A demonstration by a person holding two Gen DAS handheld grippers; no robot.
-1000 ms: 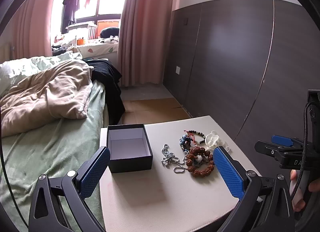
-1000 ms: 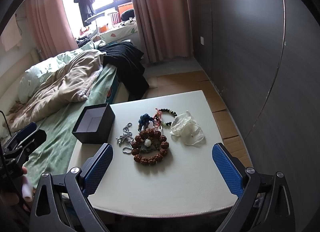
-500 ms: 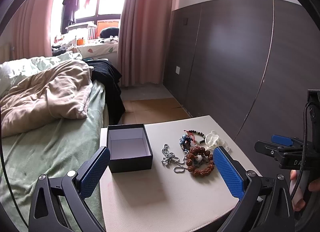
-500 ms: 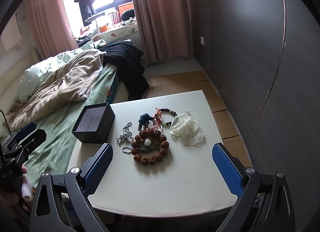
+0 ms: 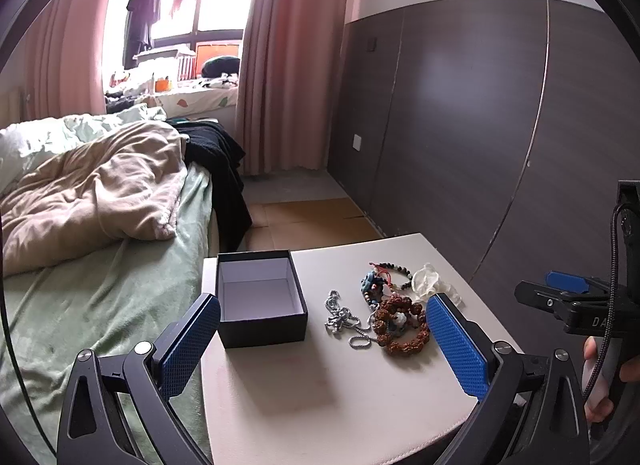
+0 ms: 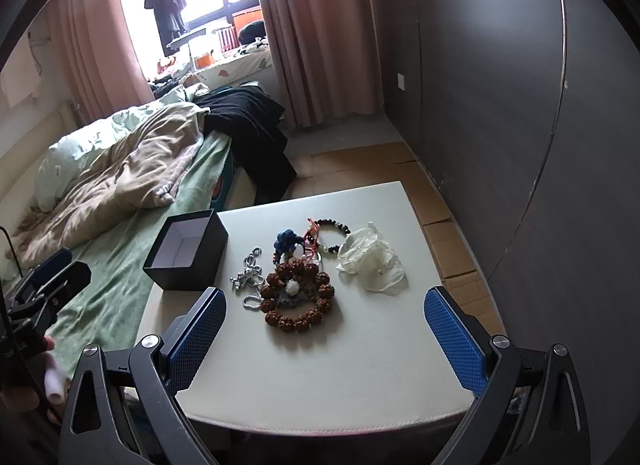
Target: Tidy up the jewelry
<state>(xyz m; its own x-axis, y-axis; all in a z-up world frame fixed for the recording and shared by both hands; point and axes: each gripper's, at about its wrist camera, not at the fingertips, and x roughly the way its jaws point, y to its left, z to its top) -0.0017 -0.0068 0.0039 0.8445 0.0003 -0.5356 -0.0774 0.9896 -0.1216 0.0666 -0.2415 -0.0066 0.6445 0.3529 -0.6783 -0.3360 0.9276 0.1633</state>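
Right wrist view: right gripper (image 6: 326, 335) hovers above the near edge of the white table (image 6: 360, 377), fingers spread wide, nothing between them.
Left wrist view: left gripper (image 5: 324, 345) also hangs over the table's near side, fingers wide apart and empty.
Jewelry pile: lies near the table's middle, about 12 o'clock from the right gripper, all pieces touching or tangled.
Brown bead bracelet (image 6: 298, 297): nearest piece; big knobbly beads on a cord, likely rigid bead by bead but floppy as a loop, fairly light. Pinching across one side of the ring seems best, since the rough beads should give the pads purchase.
Silver chain (image 6: 248, 277): at 9 o'clock of the bracelet, touching it; thin, limp, probably slippery, and may drag along if the bracelet lifts.
Dark bead bracelet (image 6: 332, 235): at 12 o'clock of the pile, with a red cord and a blue piece (image 6: 286, 243) beside it.
Sheer pouch (image 6: 372, 263): at 3 o'clock of the pile; soft, crumpled, very light.
Black box (image 6: 188, 255): open, white inside, empty, at the table's 10 o'clock corner, just beside the chain but apart from it.
Progress: judged not started, as nothing is in the box.
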